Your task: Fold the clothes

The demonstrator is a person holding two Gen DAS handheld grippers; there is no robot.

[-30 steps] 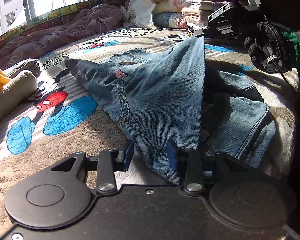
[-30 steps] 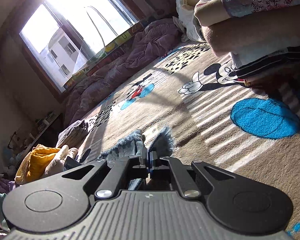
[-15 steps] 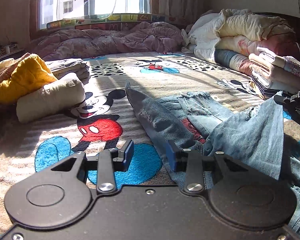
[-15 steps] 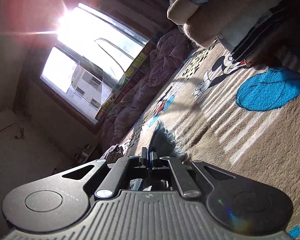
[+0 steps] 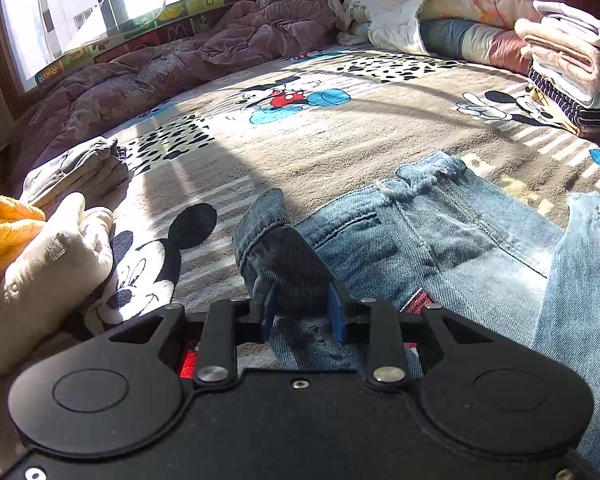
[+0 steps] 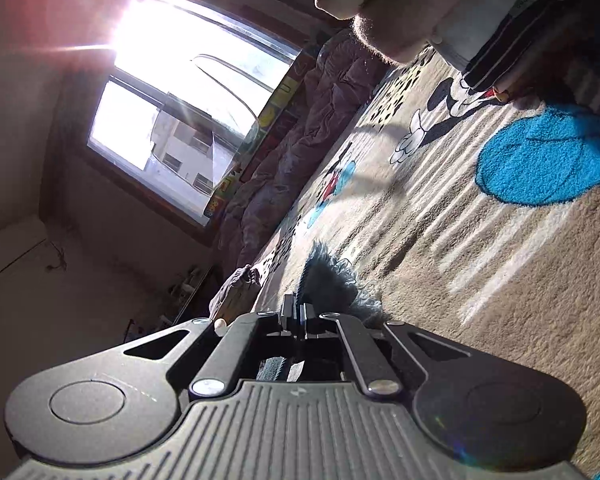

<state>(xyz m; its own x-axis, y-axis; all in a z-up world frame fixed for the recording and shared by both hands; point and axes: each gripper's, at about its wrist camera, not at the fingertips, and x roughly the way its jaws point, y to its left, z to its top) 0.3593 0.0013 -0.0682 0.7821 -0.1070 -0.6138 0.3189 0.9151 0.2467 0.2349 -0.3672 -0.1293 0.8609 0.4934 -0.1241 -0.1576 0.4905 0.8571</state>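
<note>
Between the blue pads of the left gripper (image 5: 302,312), whose jaws are closing, sits a bunched fold of the blue jeans (image 5: 440,240); the rest of the denim spreads ahead and to its right over the cartoon-mouse blanket (image 5: 340,140). Left of that gripper lie a cream garment (image 5: 48,268) and a yellow one (image 5: 4,236). Clamped tight, the right gripper (image 6: 300,312) pinches the jeans' frayed hem (image 6: 332,284), with folded clothes (image 6: 440,8) stacked beyond it.
</note>
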